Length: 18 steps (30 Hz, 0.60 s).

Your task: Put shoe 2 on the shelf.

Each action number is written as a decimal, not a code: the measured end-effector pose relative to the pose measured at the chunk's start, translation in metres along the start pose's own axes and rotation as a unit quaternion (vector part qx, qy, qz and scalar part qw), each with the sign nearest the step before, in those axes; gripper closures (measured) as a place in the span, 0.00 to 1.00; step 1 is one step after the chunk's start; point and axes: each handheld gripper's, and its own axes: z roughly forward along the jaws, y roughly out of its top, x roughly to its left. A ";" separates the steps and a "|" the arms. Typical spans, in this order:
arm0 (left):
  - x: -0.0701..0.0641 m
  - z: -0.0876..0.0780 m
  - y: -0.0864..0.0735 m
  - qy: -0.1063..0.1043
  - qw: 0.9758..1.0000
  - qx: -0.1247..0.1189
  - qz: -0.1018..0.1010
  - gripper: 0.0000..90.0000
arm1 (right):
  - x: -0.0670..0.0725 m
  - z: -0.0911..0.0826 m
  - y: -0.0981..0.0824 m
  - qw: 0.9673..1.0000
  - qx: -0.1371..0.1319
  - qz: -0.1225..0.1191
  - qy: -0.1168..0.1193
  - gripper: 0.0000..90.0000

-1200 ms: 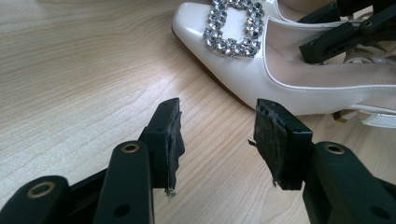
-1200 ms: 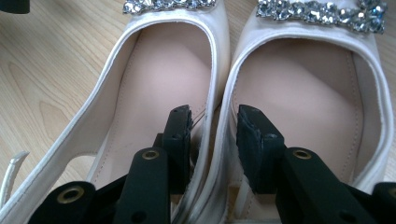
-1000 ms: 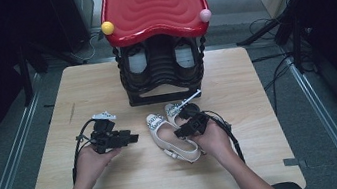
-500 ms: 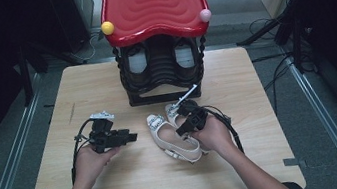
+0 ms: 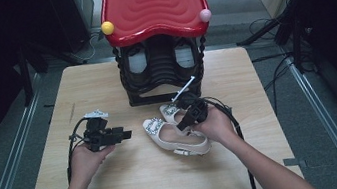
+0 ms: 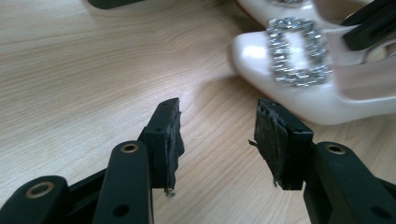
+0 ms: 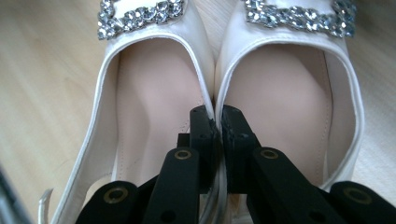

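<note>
The right gripper (image 7: 217,122), jaws just closing, clamps the pair of white buckled shoes (image 7: 154,107) before the red-topped rack (image 5: 153,5); the left gripper (image 6: 218,135) gapes empty.

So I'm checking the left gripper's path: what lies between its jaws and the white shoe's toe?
Only bare wooden table. In the left gripper view, the open left gripper faces the shoe with nothing between.

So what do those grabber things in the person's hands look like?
Each is black plastic. The left gripper has two blocky jaws with worn, frayed dark pads and small brass-coloured rivets on its arms. The right gripper has the same rivets. A black cable trails from each, and the left carries a grey three-cornered plate on top. The forearms are bare, no sleeves.
</note>
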 end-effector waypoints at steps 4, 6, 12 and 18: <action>0.003 -0.002 0.000 0.005 1.000 -0.003 -0.002 0.57 | 0.005 -0.021 0.008 0.999 -0.006 -0.045 0.008 0.95; 0.004 -0.002 0.000 0.005 1.000 -0.004 -0.003 0.57 | 0.007 -0.033 0.012 0.997 -0.006 -0.071 0.012 0.95; 0.006 -0.002 0.000 0.007 1.000 -0.005 -0.010 0.57 | 0.033 -0.074 0.027 0.986 0.003 -0.164 0.005 0.95; 0.007 -0.002 0.000 0.008 1.000 -0.003 -0.006 0.57 | 0.048 -0.113 0.044 0.977 -0.014 -0.209 0.032 0.95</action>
